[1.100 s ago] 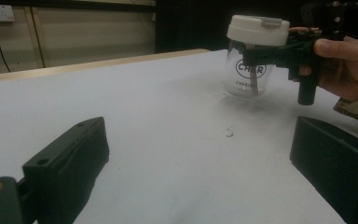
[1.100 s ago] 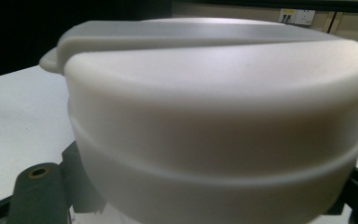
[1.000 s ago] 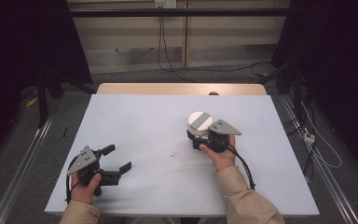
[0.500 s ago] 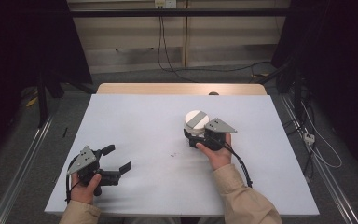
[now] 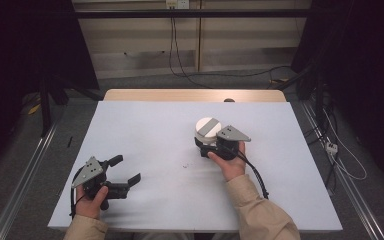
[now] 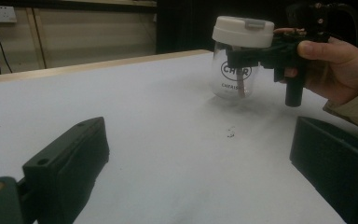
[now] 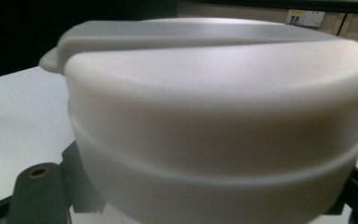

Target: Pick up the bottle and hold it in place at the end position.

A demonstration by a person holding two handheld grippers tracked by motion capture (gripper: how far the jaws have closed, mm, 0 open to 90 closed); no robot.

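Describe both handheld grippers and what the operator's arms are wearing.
Both the left gripper and the right gripper are black, blocky and two-jawed, each topped by a grey three-cornered plate and trailing a black cable. A screw hole shows in one jaw. Both arms wear beige long sleeves.

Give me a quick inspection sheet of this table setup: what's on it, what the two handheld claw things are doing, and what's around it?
Surface: pale table, with a few small dark specks near the middle.
Job's things: one clear jar with a white lid and a printed logo, upright on the table.
Clutter: nothing seen.
Grippers: right gripper shut on the jar just under the lid; left gripper open, holding nothing, low near the table's front left.
Cables: a black cable trails from the right gripper; more cables lie on the floor at right.
Surroundings: wall socket, dark curtains at both sides.
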